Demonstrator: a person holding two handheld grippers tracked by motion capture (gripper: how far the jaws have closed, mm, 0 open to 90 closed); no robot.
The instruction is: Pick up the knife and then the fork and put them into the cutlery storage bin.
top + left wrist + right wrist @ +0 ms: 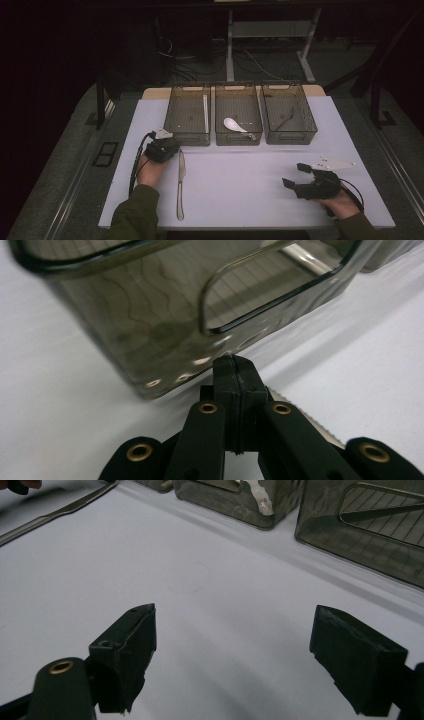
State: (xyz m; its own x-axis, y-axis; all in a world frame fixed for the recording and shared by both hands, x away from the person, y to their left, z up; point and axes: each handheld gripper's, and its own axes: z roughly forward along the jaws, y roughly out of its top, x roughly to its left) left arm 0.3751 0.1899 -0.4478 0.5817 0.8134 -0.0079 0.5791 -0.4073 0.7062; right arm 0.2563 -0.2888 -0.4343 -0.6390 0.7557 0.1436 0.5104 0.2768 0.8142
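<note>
High view: long silver knife [180,185] flat on white worktop [240,185], serrated blade pinched in closed left hand-held gripper [167,148]; right hand-held gripper [296,176] open, empty.

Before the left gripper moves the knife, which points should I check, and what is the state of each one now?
1. Left gripper jaws shut: ok.
2. Jaws really grip the knife: cannot tell; its toothed edge shows just beside and under the shut jaws in the left gripper view.
3. Knife lies flat on the white table: ok.
4. Left bin right ahead of the jaws, collision risk: not ok.
5. Right gripper open and far from the knife: ok.
6. Middle bin already holds a white spoon: ok.
</note>
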